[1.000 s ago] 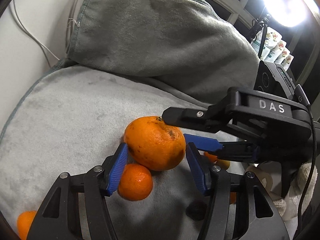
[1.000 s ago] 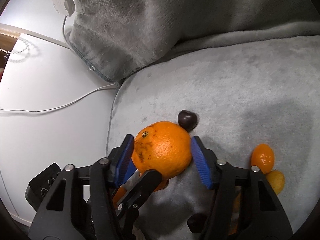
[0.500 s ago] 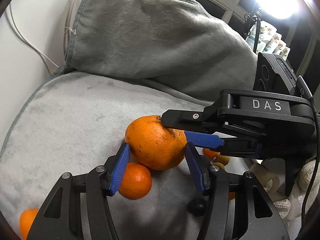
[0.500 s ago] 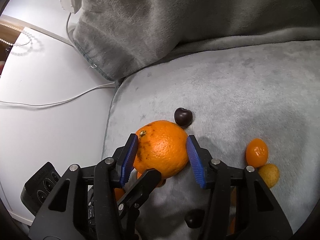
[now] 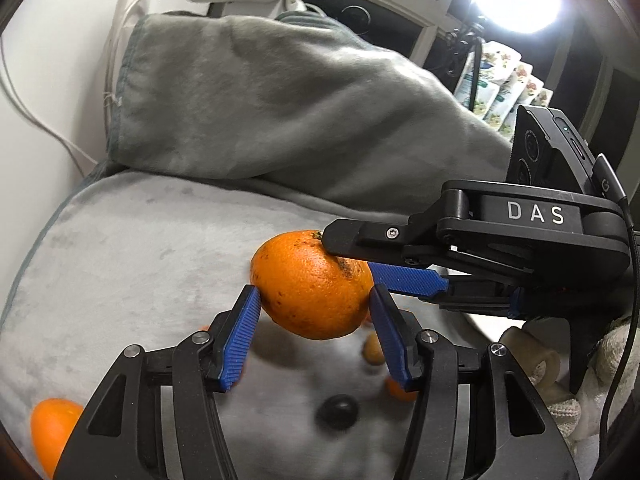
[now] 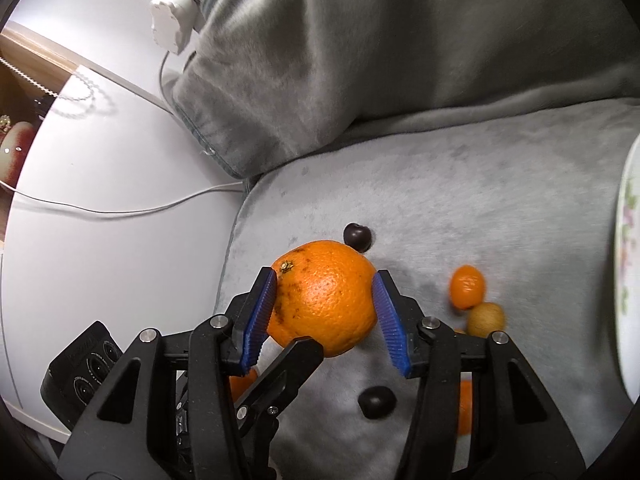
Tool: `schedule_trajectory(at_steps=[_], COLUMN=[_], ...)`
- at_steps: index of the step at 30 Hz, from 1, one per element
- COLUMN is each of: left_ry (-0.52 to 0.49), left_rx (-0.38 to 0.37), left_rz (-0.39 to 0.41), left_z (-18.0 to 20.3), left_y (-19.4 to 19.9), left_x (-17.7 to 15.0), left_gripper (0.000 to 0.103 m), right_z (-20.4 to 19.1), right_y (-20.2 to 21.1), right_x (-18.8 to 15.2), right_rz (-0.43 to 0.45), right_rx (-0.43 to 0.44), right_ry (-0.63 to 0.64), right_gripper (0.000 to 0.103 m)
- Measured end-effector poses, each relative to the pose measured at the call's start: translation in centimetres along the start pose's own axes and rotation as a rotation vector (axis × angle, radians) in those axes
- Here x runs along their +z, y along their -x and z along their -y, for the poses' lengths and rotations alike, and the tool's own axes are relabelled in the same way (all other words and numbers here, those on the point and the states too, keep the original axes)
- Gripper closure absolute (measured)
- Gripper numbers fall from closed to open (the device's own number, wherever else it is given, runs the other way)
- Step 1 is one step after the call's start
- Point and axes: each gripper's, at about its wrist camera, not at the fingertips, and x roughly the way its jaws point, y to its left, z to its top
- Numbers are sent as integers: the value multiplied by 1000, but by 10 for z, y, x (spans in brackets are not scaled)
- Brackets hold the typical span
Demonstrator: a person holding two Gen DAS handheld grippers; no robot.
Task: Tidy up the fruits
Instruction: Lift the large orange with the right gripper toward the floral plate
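Both grippers, left [image 5: 314, 312] and right [image 6: 324, 308], clamp their half-open jaws on one big orange [image 5: 310, 284], mid-frame, above the grey blanket [image 5: 132, 240].

A grey blanket [image 6: 500, 184] is covering the surface, bunching up at the back. Two dark cherries [image 6: 357, 236] are sitting on it, plus a kumquat [image 6: 467, 286] touching a yellowish one [image 6: 486, 318], and a plate [image 6: 626, 248] is lying at the edge.
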Motion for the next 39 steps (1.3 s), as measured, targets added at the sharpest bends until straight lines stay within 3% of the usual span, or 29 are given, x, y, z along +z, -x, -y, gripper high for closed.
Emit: schedule_trajectory(at_steps=[23,39], left_ry=[-147,-230], left_rx=[-174,-258], left_rz=[-45,-135], left_z=[114,163], left_y=[-17,-41], left_x=[-13,-28], left_gripper=[47,47], right_z=[70,132], right_y=[122,166], right_x=[-28,-36], right_rz=[172,222], right_rx=[-91,-117], right_ry=[-91,-194], right_gripper=[51,51])
